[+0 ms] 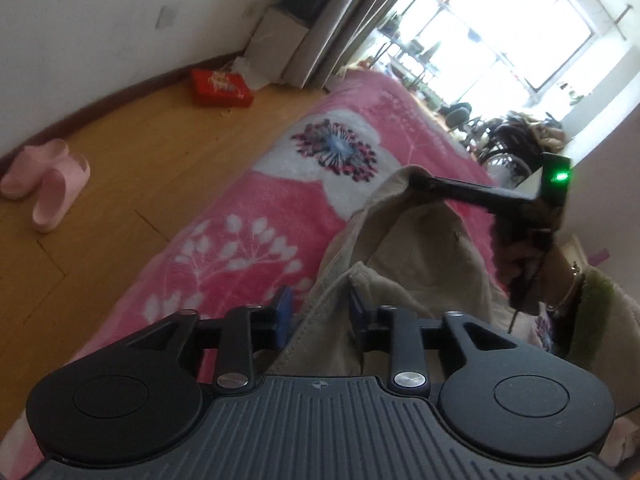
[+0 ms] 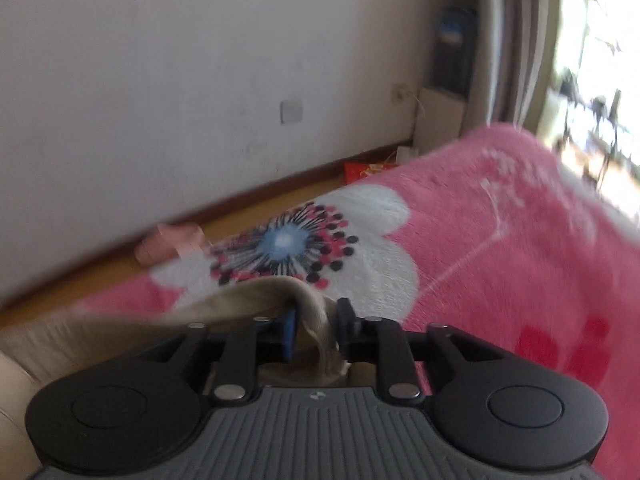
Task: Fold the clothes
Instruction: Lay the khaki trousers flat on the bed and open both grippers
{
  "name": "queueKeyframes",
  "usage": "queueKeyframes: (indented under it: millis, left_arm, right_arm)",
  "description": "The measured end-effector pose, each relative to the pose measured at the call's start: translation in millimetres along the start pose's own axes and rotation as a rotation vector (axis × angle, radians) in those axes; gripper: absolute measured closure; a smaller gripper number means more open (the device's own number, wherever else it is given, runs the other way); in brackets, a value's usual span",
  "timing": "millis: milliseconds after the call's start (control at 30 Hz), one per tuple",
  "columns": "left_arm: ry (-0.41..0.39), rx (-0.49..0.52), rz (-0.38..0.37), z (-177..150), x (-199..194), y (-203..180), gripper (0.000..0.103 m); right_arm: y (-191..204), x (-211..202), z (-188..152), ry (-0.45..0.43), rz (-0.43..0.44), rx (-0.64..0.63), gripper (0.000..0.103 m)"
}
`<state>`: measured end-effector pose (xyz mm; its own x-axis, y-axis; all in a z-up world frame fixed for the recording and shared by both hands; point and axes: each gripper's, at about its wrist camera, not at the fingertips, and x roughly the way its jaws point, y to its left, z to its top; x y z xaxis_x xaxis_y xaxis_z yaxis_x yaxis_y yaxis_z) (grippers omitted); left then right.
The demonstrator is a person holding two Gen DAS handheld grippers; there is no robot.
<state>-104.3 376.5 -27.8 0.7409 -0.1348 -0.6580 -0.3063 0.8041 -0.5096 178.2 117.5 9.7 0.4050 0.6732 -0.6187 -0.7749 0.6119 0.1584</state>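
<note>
Left tongs (image 1: 320, 312) are pinching an edge of the beige garment (image 1: 416, 248), with cloth sitting between the blue pads; right tongs (image 2: 316, 330) are clamping a bunched corner of the same garment, which is hanging slack between them just above the pink flowered blanket (image 1: 256, 232) on the bed. Risk: the right grip is holding a thin twisted wad, so any pull apart may be slipping it free. Slack cloth is also sagging and could crease unevenly when laid down.
</note>
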Motion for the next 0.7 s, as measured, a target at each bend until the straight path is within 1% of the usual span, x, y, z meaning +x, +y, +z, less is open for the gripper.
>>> queueKeyframes:
  millis: [33, 67, 100, 133, 200, 233, 300, 333, 367, 433, 500, 567, 600, 633, 700]
  left_arm:
    - [-0.017, 0.011, -0.002, 1, -5, -1, 0.063]
    - [-0.036, 0.028, 0.002, 3, -11, -4, 0.061]
    - [-0.055, 0.058, 0.002, 5, -16, -9, 0.058]
    - [-0.072, 0.096, -0.010, 7, -18, -15, 0.055]
    - [-0.090, 0.169, -0.046, 12, -18, -28, 0.051]
    - [-0.087, 0.198, -0.075, 14, -12, -34, 0.050]
    - [-0.057, 0.239, -0.109, 18, 5, -43, 0.050]
    - [-0.040, 0.257, -0.119, 20, 16, -46, 0.050]
    - [-0.024, 0.274, -0.128, 21, 26, -50, 0.050]
    - [-0.001, 0.284, -0.125, 21, 45, -49, 0.050]
    - [0.033, 0.295, -0.122, 19, 62, -46, 0.050]
    - [0.077, 0.332, -0.069, 11, 73, -44, 0.051]
    - [0.092, 0.344, -0.052, 7, 77, -43, 0.051]
    - [0.104, 0.346, -0.055, 2, 76, -42, 0.051]
    - [0.117, 0.356, -0.055, -7, 73, -39, 0.051]
  right_arm:
    - [-4, 9, -1, 0.021, 0.022, 0.033, 0.066]
    - [-10, 12, -2, 0.029, 0.042, 0.065, 0.061]
    - [-22, 1, -2, 0.007, 0.055, 0.089, 0.061]
    - [-30, -10, 4, 0.001, 0.060, 0.086, 0.061]
    - [-23, -32, 5, 0.026, 0.069, 0.063, 0.061]
    - [-19, -37, 1, 0.046, 0.092, 0.065, 0.061]
    - [-5, -46, -10, 0.104, 0.149, 0.049, 0.061]
    - [4, -49, -17, 0.136, 0.178, 0.027, 0.061]
    - [17, -52, -27, 0.160, 0.194, -0.020, 0.061]
    - [45, -58, -50, 0.200, 0.191, -0.123, 0.061]
    - [65, -59, -75, 0.251, 0.189, -0.193, 0.062]
    - [82, -58, -100, 0.304, 0.191, -0.251, 0.062]
    - [89, -60, -111, 0.314, 0.185, -0.287, 0.062]
    - [96, -62, -120, 0.320, 0.178, -0.320, 0.062]
    - [102, -67, -125, 0.322, 0.172, -0.349, 0.062]
